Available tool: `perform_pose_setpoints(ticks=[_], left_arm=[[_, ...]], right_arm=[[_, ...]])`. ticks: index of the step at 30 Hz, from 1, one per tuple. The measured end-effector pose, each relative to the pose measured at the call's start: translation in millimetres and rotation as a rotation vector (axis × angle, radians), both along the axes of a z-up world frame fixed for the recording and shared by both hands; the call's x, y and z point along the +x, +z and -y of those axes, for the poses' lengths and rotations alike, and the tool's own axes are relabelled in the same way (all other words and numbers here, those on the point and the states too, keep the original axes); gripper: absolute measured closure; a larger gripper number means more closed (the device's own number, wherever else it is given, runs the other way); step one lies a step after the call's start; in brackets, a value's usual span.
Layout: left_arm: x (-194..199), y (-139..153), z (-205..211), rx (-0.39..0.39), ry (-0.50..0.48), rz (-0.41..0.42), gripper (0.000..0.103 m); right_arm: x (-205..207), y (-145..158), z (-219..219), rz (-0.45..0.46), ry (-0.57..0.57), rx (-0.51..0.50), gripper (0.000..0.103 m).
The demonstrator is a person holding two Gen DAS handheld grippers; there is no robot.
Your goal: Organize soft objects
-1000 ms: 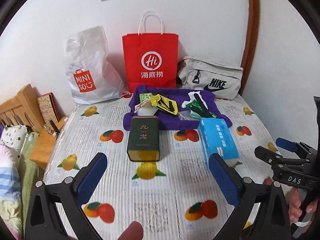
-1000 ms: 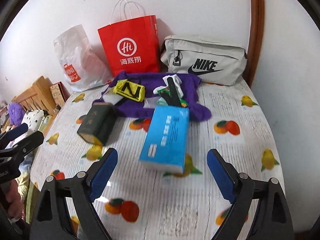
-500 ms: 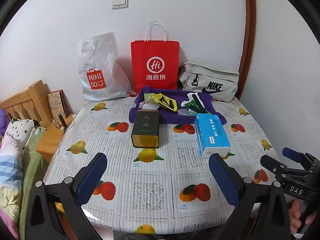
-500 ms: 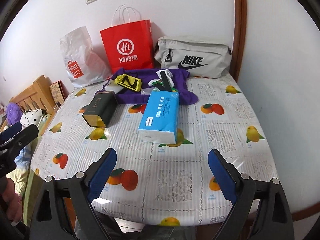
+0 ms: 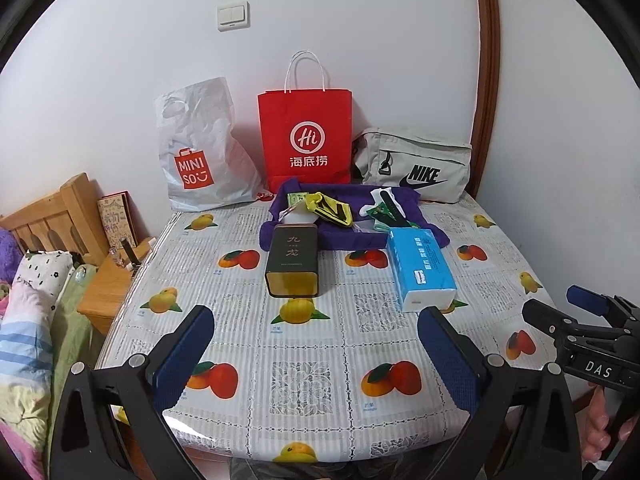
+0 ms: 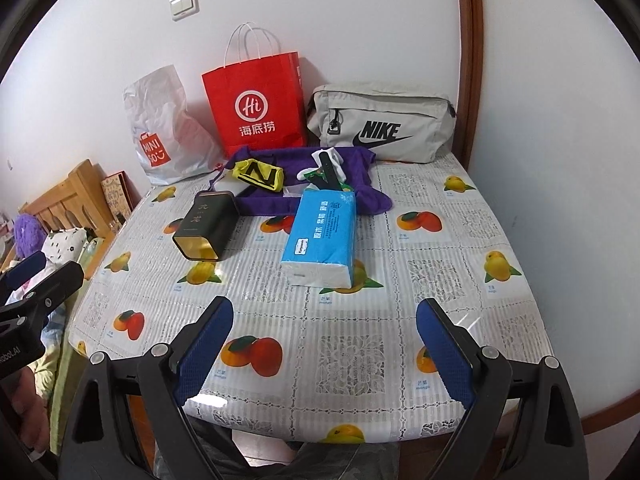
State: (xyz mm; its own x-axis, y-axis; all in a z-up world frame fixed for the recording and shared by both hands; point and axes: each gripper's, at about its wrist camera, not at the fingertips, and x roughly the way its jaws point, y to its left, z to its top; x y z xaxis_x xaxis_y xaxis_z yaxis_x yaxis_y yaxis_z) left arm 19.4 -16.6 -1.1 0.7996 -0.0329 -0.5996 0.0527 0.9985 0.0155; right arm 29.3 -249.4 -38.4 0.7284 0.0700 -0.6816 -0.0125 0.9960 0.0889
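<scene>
Two hand-held grippers hang over the near edge of a fruit-print table, each with its blue pads spread wide and nothing between them: the left gripper faces the tin, the right gripper faces the tissue pack. The soft things lie at the far side, well apart from both tools: a purple cloth spread flat with a yellow sock and a white sock on it, the tissue pack's far end resting on its front edge and the tin just beside it. Behind them, against the wall, stand a white bag, a red bag and a grey pouch. Whether sorting is just under way or the pile is the finished arrangement cannot be judged from this scene. Any pick among these items would, by the look of them, go best with the pads brought down square over a bunched fold of fabric, closing gently so the cloth beneath is not dragged along, and with the other tool kept clear of the tin.
</scene>
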Motion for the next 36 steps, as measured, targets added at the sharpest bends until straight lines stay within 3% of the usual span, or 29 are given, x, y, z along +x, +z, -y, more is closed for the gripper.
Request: perform_pose_setpoints(ticks=[36], left_arm=[[-3.4,0.7,-5.7,-0.008,-0.001,-0.002,0.000]], right_arm=[[-6.9,3.4,0.6,-0.003,0.002,0.009,0.011]])
